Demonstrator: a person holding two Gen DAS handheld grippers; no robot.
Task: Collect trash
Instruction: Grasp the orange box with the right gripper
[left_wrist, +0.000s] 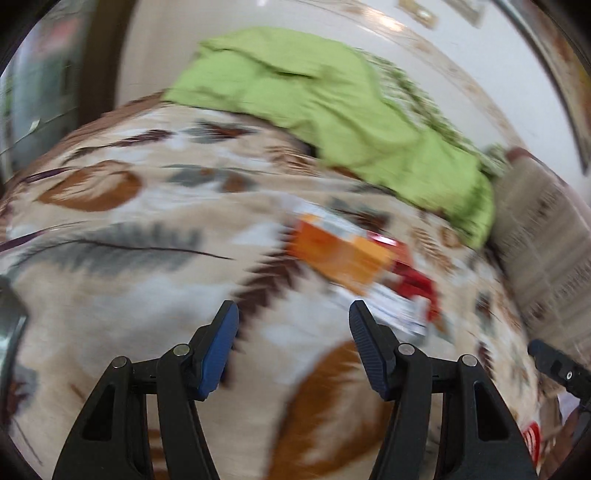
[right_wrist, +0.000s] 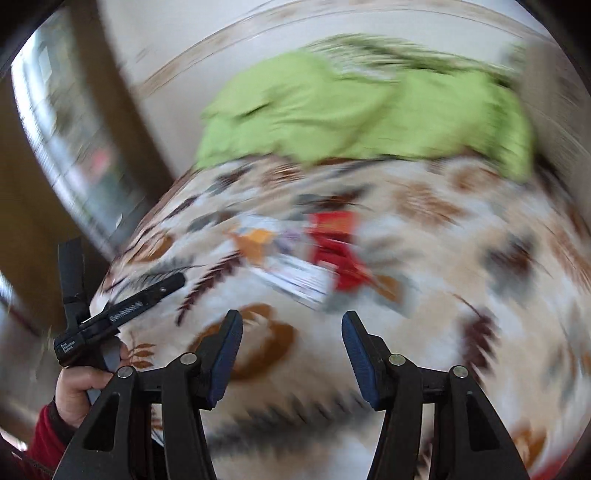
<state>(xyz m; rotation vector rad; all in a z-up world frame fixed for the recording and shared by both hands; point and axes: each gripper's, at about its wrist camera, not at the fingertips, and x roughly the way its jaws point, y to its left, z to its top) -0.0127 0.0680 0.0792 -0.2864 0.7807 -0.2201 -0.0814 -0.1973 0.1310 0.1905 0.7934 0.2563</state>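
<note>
A small heap of trash lies on a leaf-patterned blanket (left_wrist: 122, 295): an orange carton (left_wrist: 340, 254), a red wrapper (left_wrist: 413, 280) and a white printed pack (left_wrist: 391, 310). My left gripper (left_wrist: 293, 308) hovers just short of the heap, open, with only blanket between its blue pads. The right wrist view shows the same orange carton (right_wrist: 255, 240), red wrapper (right_wrist: 336, 251) and white pack (right_wrist: 295, 277) ahead of my right gripper (right_wrist: 292, 317), which is also open and holds nothing. Both views are motion-blurred.
A crumpled green cloth (left_wrist: 332, 110) lies on the bed behind the trash, in front of a pale wall. A striped beige cushion (left_wrist: 546, 251) stands at the right. A hand (right_wrist: 77, 384) in a red sleeve holds the left gripper, its fingers (right_wrist: 147, 295) at the left edge.
</note>
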